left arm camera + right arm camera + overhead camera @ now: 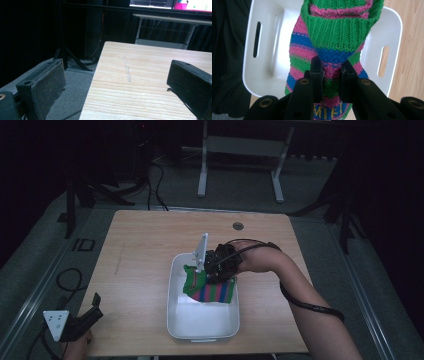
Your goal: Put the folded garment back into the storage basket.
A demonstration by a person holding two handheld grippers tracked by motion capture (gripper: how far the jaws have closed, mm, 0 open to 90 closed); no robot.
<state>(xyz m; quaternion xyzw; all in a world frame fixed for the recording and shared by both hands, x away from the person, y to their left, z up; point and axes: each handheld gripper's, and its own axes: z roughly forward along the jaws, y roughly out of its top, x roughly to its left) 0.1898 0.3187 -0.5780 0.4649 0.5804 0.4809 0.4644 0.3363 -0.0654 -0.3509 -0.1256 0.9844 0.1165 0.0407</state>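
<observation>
Over the white bin (175,310) at bench (135,270) centre, your right claw (331,72) clamps a striped sock (337,30) hanging into the bin's far end. At seven o'clock, your left claw (95,302) sits idle, jaws apart, off the bench corner.

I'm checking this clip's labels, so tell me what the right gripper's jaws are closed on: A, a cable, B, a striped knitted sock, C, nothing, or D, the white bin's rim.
B: in the right gripper view, the right gripper pinches the striped knitted sock between its jaws, above the white bin.
</observation>
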